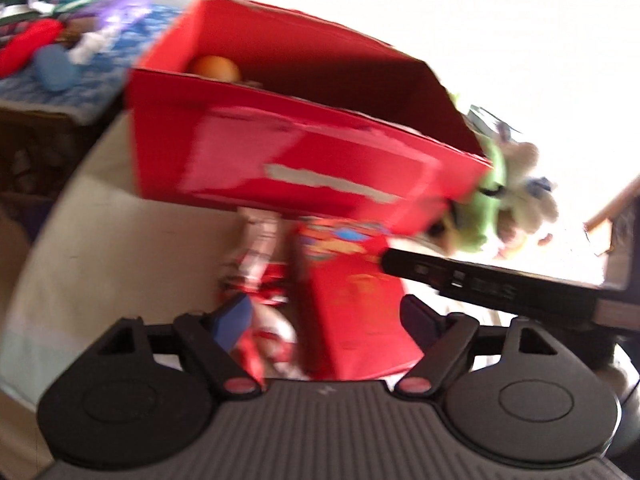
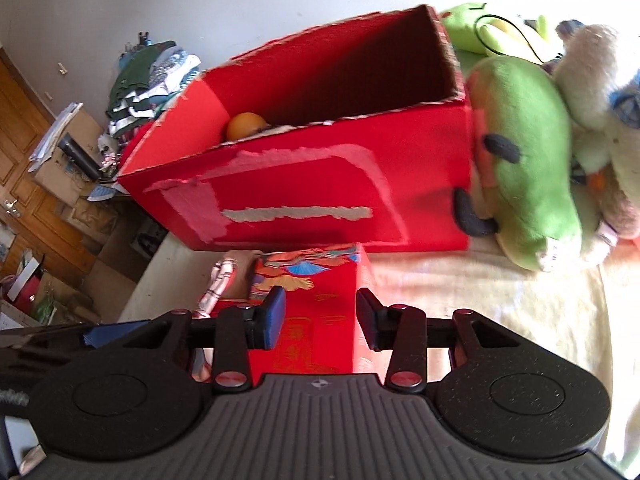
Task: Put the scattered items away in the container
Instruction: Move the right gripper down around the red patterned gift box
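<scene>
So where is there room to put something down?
Inside the big red box, right of the orange, its floor looks bare. The cream sheet right of the small red box is free too. Beside the green plush toy it is crowded.

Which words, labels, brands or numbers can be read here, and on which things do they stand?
None can be read.
Small red box: gold marks and a colourful picture, too blurred to read.
Big red container: only torn patches, no text.
Red and white packet: print too blurred.
</scene>
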`<control>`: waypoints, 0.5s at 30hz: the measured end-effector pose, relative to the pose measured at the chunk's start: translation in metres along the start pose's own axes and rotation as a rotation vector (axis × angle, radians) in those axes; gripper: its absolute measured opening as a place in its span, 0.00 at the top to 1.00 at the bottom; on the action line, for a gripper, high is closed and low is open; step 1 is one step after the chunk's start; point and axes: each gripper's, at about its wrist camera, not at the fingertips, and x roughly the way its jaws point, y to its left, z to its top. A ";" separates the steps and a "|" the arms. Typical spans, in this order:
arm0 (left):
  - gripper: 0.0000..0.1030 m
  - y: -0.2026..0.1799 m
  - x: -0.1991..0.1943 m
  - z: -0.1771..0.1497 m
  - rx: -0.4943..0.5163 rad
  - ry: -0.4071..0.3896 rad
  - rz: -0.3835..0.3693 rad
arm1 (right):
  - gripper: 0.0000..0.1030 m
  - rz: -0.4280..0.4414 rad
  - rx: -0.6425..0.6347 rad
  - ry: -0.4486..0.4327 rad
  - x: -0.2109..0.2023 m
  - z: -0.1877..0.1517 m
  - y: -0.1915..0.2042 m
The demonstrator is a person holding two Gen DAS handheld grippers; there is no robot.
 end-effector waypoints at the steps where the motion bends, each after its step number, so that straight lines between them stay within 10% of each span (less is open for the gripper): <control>1: 0.20 -0.005 0.005 0.001 0.018 0.016 -0.013 | 0.58 -0.005 0.009 0.007 0.000 0.000 -0.003; 15: 0.18 -0.020 0.070 -0.001 0.117 0.248 -0.073 | 0.57 0.032 0.160 0.103 0.011 -0.004 -0.029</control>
